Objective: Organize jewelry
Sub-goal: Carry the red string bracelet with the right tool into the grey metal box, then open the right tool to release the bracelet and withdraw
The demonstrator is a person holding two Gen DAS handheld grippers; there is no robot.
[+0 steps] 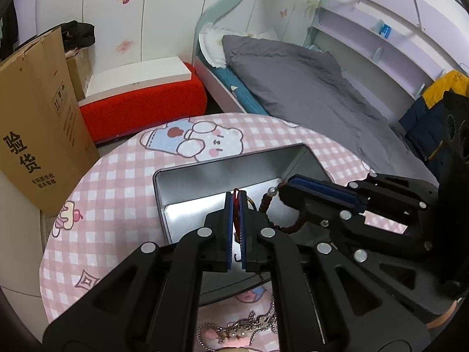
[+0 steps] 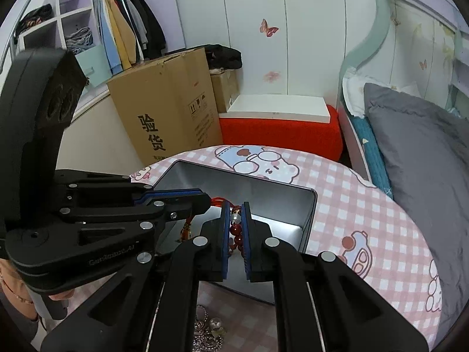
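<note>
Right wrist view: bead bracelet held over the tin

Right gripper [image 2: 234,228] is clamped on the red bead bracelet [image 2: 236,230]; left gripper [image 1: 234,214] pinches its red cord end. Both hold it above the open metal tin [image 2: 310,220], not yet laid inside. Silver chains [image 1: 234,330] lie on the pink tablecloth [image 2: 366,205] just outside the tin, seemingly left to sort

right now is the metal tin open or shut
Open. The metal tin has no lid on it, and its bare shiny floor and inner walls show. Both grippers hold a red beaded bracelet over it.
</note>
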